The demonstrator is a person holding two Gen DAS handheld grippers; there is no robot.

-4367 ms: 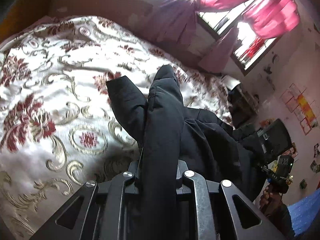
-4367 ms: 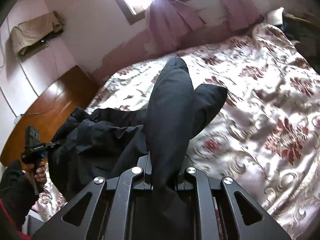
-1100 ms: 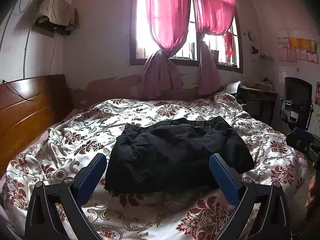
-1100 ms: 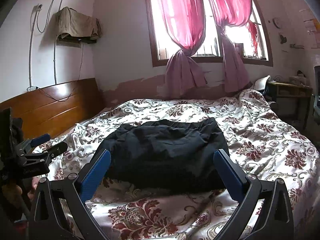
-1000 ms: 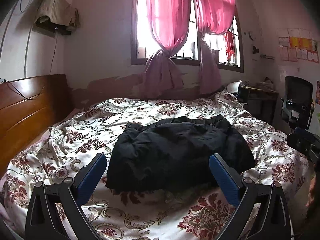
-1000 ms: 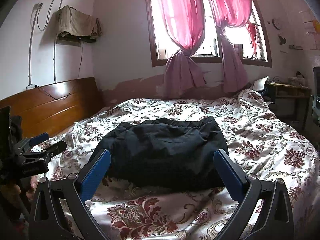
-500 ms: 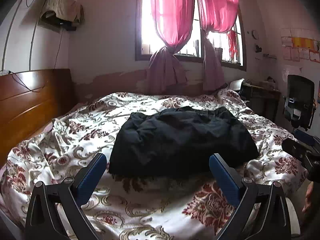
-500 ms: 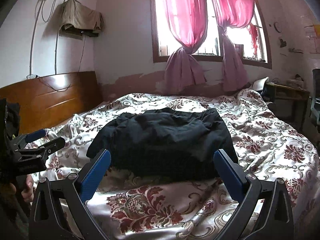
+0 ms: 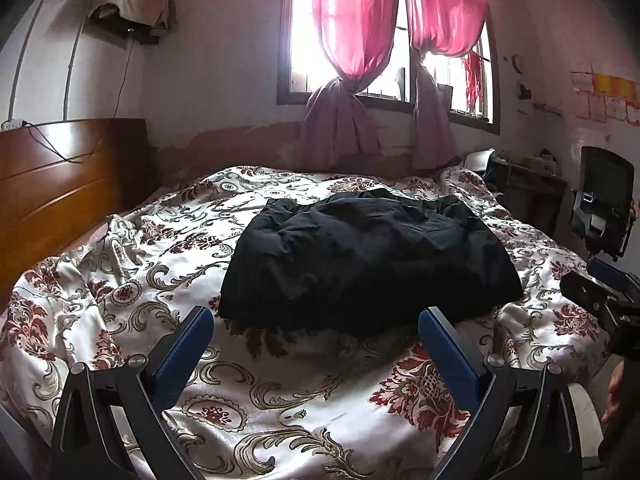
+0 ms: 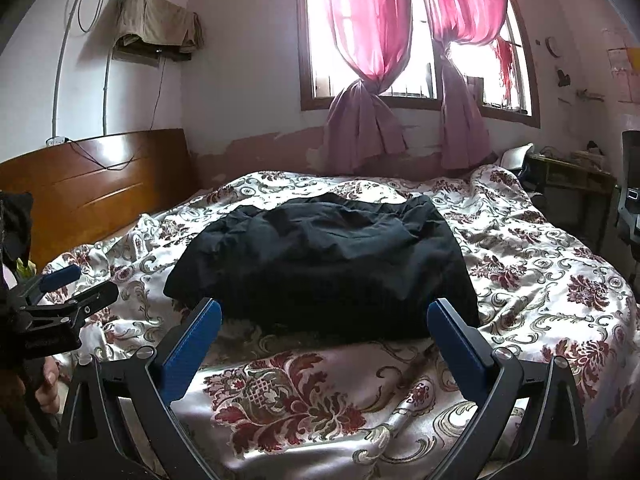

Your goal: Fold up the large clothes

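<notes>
A black garment (image 9: 368, 256) (image 10: 324, 260) lies folded into a thick rectangle in the middle of the bed (image 9: 120, 280) (image 10: 540, 280), on a white cover with red and gold flowers. My left gripper (image 9: 316, 320) hangs open just short of the garment's near edge, blue pads wide apart and nothing between them. My right gripper (image 10: 324, 312) is open too, near that same edge. Each gripper shows in the other's view: the right one (image 9: 600, 288) at the right margin, the left one (image 10: 60, 296) at the left margin, held by a hand (image 10: 48, 384).
A wooden headboard (image 9: 60, 184) runs along the left of the bed. Behind the bed is a window with pink curtains (image 9: 352, 40). A desk (image 9: 524, 184) and a black chair (image 9: 604, 204) stand to the right. Cloth hangs on a wall shelf (image 10: 156, 24).
4.4 s ago both grippers were shut on black cloth above the bed. Over the last second both, open, have sunk lower and come closer to the folded garment, which has stayed put.
</notes>
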